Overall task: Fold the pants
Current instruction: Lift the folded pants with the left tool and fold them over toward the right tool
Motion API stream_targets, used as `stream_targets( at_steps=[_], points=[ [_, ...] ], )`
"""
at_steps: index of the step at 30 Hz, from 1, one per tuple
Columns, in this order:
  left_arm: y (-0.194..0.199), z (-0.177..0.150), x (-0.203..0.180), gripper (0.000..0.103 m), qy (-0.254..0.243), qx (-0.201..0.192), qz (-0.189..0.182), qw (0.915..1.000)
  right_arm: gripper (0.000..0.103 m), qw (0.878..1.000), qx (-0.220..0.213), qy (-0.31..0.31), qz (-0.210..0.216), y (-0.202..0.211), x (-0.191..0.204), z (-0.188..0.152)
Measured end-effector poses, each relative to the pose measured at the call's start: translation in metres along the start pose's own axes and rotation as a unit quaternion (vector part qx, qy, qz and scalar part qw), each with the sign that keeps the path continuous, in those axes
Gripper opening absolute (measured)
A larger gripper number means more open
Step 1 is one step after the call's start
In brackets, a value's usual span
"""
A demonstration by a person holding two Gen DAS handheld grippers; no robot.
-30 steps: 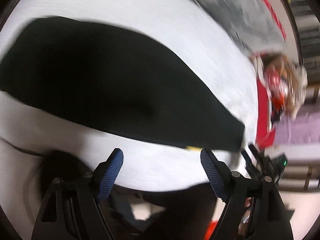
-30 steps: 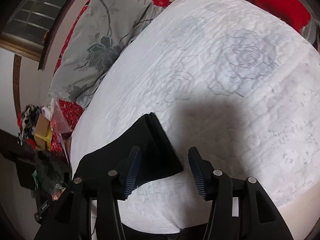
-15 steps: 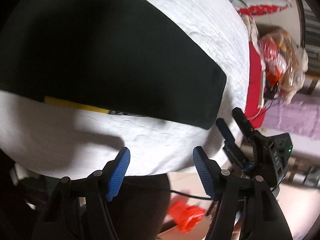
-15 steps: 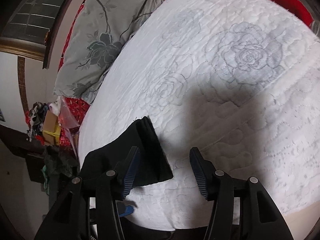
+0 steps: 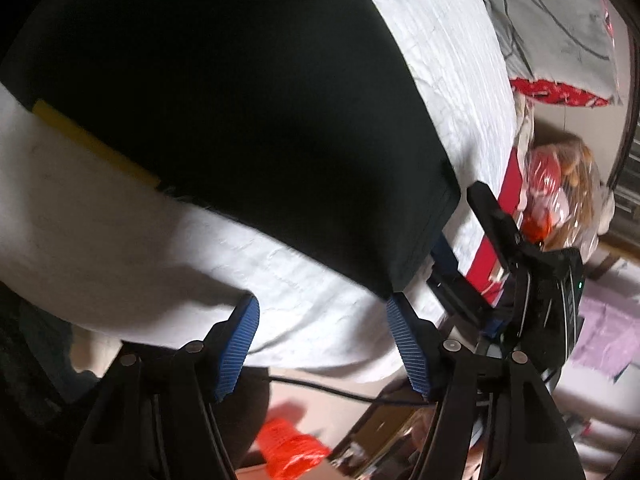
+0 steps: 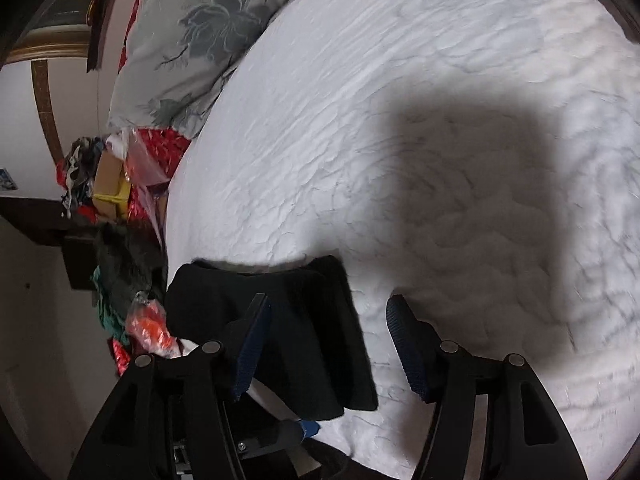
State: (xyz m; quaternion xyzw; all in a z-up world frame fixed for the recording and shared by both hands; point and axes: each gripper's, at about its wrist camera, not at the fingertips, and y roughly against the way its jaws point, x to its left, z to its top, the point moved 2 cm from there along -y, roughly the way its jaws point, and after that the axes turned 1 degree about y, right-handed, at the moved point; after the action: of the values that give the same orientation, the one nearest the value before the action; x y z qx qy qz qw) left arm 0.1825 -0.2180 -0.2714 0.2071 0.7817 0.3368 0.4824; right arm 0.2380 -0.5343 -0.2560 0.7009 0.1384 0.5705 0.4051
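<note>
The black pants (image 5: 224, 92) lie flat on the white quilted bed (image 5: 100, 236), with a yellow strip (image 5: 92, 144) along their near edge. My left gripper (image 5: 322, 312) is open, just short of the pants' near hem corner; its right fingertip (image 5: 404, 336) sits below that corner. In the right wrist view the hem end of the pants (image 6: 304, 320) lies folded over on the bed (image 6: 400, 120). My right gripper (image 6: 328, 320) is open, low over that hem. The right gripper also shows in the left wrist view (image 5: 516, 256), beyond the hem.
A grey floral pillow (image 6: 192, 32) lies at the head of the bed. Red bedding and clutter (image 6: 116, 184) sit off the bed's side. A red object (image 5: 288, 452) and a cable (image 5: 340, 392) lie on the floor below the bed edge.
The left gripper has moved closer to the pants' hem corner. The right gripper has dropped lower over the hem end, and the hem now lies bunched nearer its fingers.
</note>
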Motion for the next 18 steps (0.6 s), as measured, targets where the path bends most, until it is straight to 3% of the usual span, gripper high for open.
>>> stream_targets(
  at_steps=[2,7,9,11,14,18],
  points=[
    [-0.007,-0.002,-0.007,0.07,0.003,-0.005,-0.004,1.0,0.062,1.0,0.007,-0.002,0.016,-0.001,-0.004,0.0],
    [-0.021,-0.005,-0.009,0.069,0.043,0.006,-0.048,0.9979,0.063,0.998,0.014,-0.024,0.053,-0.002,-0.014,0.0],
    [-0.029,-0.003,-0.005,0.062,0.069,0.02,-0.076,0.9945,0.063,0.997,0.017,-0.037,0.07,-0.003,-0.017,0.002],
    [-0.036,0.0,-0.002,0.047,0.076,0.03,-0.089,0.9927,0.063,0.995,0.021,-0.048,0.084,-0.005,-0.02,0.005],
    [-0.043,0.001,0.005,0.04,0.077,0.034,-0.097,0.9917,0.063,0.993,0.031,-0.052,0.101,-0.011,-0.02,0.011],
    [-0.048,0.005,0.011,0.039,0.084,0.04,-0.112,0.9893,0.063,0.991,0.042,-0.054,0.117,-0.016,-0.019,0.015]
  ],
)
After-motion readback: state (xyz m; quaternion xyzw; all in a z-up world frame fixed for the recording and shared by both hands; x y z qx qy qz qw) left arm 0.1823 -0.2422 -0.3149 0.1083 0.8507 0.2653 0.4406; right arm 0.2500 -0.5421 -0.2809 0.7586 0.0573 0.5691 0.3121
